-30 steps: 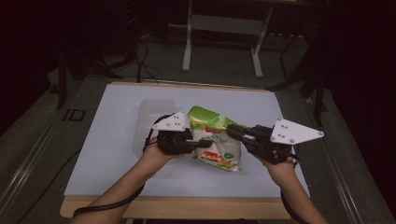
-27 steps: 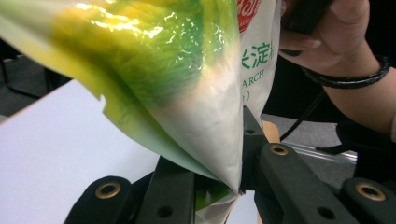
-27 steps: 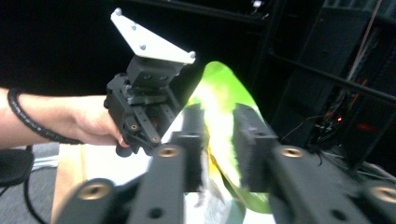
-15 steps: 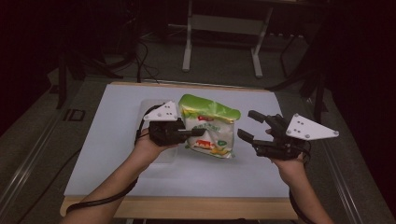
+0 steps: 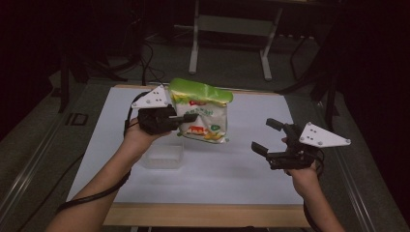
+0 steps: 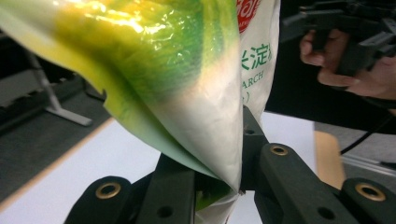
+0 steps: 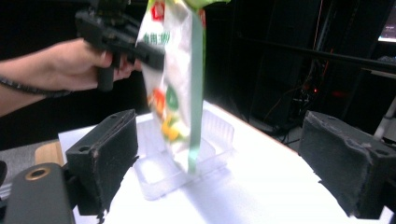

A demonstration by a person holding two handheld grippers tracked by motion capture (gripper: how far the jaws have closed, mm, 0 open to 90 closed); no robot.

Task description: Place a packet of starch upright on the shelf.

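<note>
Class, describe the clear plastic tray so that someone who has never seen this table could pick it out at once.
Start at the white table. The tray sits on its left half, beside the person's left forearm and below the green and white bag that the left gripper holds up in the air. It is the see-through, shallow, empty container, unlike the printed bag above it.

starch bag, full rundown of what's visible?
The starch bag is a glossy plastic pouch, green and yellow at the top, white below with green print and a red logo. It looks sealed and full. It hangs roughly upright in the air, clamped at one edge by the left gripper, above a clear plastic tray on the white table. Nothing else touches it; the right gripper is open and apart from it.
</note>
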